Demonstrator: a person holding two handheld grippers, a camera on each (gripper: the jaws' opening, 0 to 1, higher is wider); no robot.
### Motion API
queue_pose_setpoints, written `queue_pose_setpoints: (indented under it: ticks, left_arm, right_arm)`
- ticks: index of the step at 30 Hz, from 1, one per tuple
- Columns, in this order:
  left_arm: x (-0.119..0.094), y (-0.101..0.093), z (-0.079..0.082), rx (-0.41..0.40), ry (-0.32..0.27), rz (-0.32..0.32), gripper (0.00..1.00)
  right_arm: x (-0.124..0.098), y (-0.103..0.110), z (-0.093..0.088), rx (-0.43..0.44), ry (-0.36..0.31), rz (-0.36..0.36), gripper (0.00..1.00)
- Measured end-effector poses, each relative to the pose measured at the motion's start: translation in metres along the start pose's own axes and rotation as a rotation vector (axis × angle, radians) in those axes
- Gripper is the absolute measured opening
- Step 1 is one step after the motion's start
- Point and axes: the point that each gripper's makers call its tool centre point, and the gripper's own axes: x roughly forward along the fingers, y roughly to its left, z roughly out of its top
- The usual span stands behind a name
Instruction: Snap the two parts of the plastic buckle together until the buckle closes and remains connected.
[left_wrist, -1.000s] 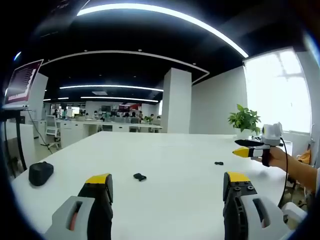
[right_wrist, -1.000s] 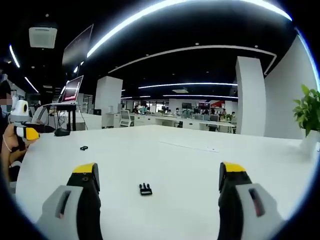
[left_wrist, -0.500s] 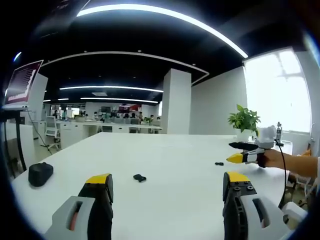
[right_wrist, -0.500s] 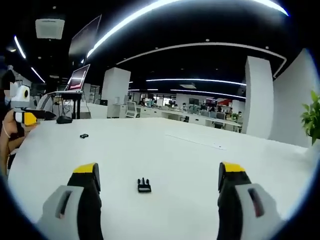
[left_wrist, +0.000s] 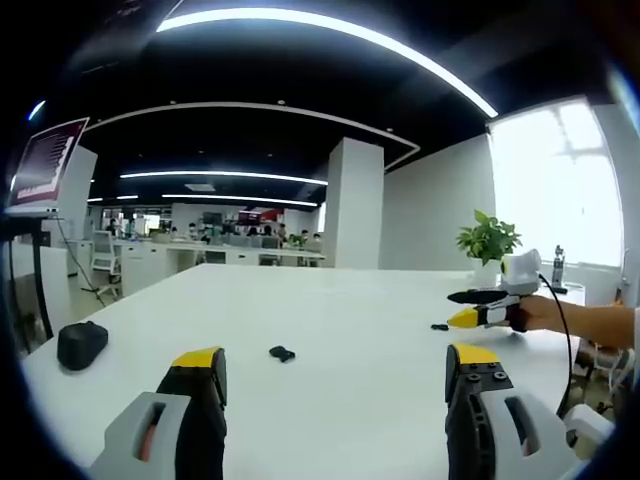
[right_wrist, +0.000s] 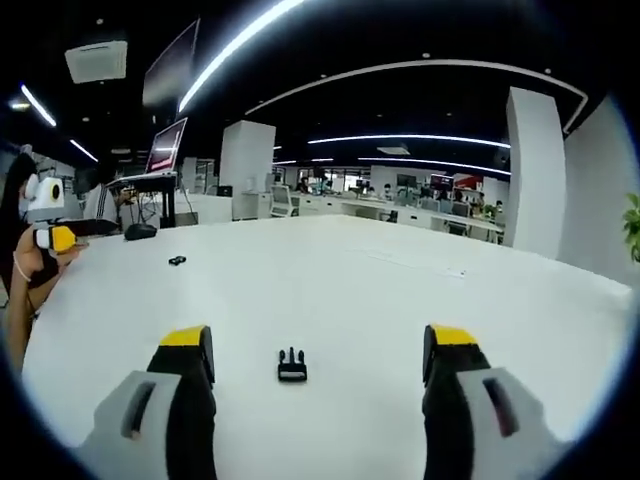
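Nothing joined yet; both buckle halves lie loose and well apart on the white table (left_wrist: 350, 320). The pronged half (right_wrist: 291, 366) sits at twelve o'clock between the right gripper (right_wrist: 313, 350)'s spread, empty jaws; the socket half (left_wrist: 281, 353) lies ahead of the left gripper (left_wrist: 335, 365), likewise agape; picking up and snapping both remain.

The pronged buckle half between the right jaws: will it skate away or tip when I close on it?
The pronged buckle half looks small, flat and plastic, so probably light and stiff. Lying loose on the glossy white table, it may well slide if one jaw touches first. It sits low, so tipping seems unlikely. The right gripper is open, straddling it.
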Motion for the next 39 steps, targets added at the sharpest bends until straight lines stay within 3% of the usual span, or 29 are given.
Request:
queue_pose_setpoints:
  ticks: [11,19,36,39]
  left_arm:
    - [-0.002,0.002,0.001,-0.003,-0.005,0.002,0.92]
    - [-0.002,0.003,-0.001,-0.005,0.002,0.001,0.92]
    - [-0.001,0.001,0.000,-0.004,0.003,-0.006,0.91]
    - [0.000,0.000,0.000,-0.002,0.004,-0.009,0.91]
  right_arm:
    - [0.005,0.003,-0.012,-0.010,0.077,0.019,0.72]
    - [0.009,0.003,-0.023,0.031,0.140,0.055,0.59]
    - [0.005,0.004,-0.029,0.032,0.180,0.064,0.43]
    - [0.004,0.006,-0.029,0.053,0.179,0.066,0.36]
